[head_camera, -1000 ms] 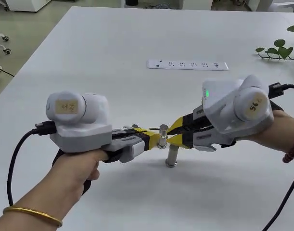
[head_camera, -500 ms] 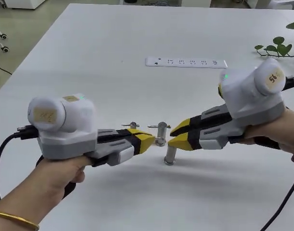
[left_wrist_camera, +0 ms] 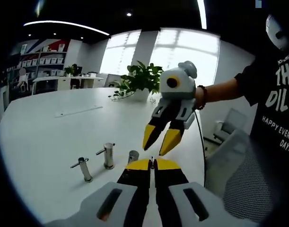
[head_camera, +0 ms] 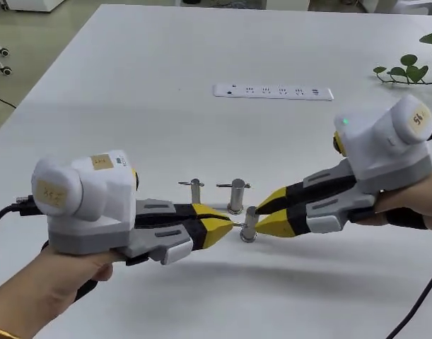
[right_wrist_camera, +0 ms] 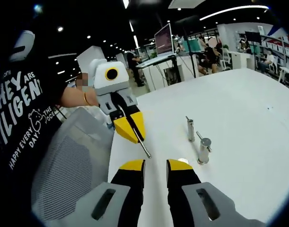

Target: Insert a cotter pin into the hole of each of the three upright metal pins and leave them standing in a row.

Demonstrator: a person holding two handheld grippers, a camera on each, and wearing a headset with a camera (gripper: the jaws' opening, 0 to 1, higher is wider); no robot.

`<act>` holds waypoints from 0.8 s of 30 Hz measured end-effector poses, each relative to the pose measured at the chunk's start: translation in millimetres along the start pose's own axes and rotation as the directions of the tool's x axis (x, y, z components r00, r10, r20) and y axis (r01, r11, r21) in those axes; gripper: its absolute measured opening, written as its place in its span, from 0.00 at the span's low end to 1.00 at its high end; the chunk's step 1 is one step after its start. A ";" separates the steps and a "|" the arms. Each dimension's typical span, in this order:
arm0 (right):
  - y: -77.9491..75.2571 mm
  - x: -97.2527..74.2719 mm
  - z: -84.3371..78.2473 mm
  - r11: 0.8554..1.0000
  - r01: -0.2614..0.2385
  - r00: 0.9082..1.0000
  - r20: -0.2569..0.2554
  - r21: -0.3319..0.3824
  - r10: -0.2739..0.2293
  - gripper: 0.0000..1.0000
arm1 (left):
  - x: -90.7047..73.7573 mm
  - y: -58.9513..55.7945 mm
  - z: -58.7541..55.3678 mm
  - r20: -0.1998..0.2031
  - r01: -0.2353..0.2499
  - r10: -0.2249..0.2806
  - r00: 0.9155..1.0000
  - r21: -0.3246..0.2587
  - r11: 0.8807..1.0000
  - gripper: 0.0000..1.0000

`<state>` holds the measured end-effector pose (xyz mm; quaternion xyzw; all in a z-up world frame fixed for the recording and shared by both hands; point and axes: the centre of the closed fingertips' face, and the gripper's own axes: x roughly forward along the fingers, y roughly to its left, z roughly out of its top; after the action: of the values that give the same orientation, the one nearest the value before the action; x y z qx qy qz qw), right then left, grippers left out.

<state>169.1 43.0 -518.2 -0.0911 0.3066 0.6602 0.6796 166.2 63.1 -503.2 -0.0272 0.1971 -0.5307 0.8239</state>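
Note:
Three upright metal pins stand on the white table. The far pin (head_camera: pixel 195 191) and the middle pin (head_camera: pixel 237 195) each carry a cotter pin through the top. The near pin (head_camera: pixel 249 224) stands between the two grippers' tips. My left gripper (head_camera: pixel 228 227) is shut on a thin cotter pin (right_wrist_camera: pixel 143 145) that points at the near pin (left_wrist_camera: pixel 133 156). Just right of that pin, my right gripper (head_camera: pixel 260 216) has its jaws apart with nothing in them. In the right gripper view, the near pin's top (right_wrist_camera: pixel 183 161) sits by the right jaw tip.
A white power strip (head_camera: pixel 273 92) lies further back on the table (head_camera: pixel 145 92). A green plant (head_camera: pixel 406 70) reaches in at the right edge. Cables trail from both grippers toward the near table edge.
Both grippers have drawn back from the middle pin, which now carries a cotter pin, and dropped toward the near pin. The right gripper has swung lower and rightward.

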 end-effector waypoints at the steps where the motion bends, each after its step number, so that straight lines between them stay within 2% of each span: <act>1: 3.4 0.9 -0.7 1.000 -0.014 1.000 0.001 -0.001 0.014 0.13 | -0.2 -0.7 0.7 0.007 0.005 -0.005 1.000 0.000 1.000 0.00; 6: 15.0 4.1 -1.5 0.998 -0.071 0.997 0.008 0.000 0.071 0.13 | -0.1 -5.8 2.0 0.012 0.033 -0.033 0.999 0.017 0.999 0.00; 10: 18.7 5.5 -1.8 0.996 -0.089 0.996 0.006 -0.008 0.089 0.13 | 0.1 -11.9 6.0 0.029 0.061 -0.062 0.998 0.027 0.998 0.00; 15: 25.3 5.5 1.7 0.992 -0.124 0.992 0.028 -0.001 0.124 0.10 | 1.0 -17.8 6.7 0.032 0.085 -0.086 0.996 0.028 0.996 0.00; 18: 28.4 5.5 0.9 0.991 -0.136 0.990 0.020 -0.009 0.136 0.08 | 1.4 -21.1 6.7 0.034 0.101 -0.102 0.994 0.032 0.994 0.00; 24: 33.4 7.3 0.2 0.988 -0.156 0.988 0.021 -0.013 0.156 0.02 | 2.4 -24.4 7.5 0.038 0.114 -0.115 0.993 0.036 0.993 0.00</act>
<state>136.9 53.0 -512.6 -0.0635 0.3017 0.7140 0.6286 148.7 49.1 -490.9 -0.0351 0.1698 -0.5797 0.7962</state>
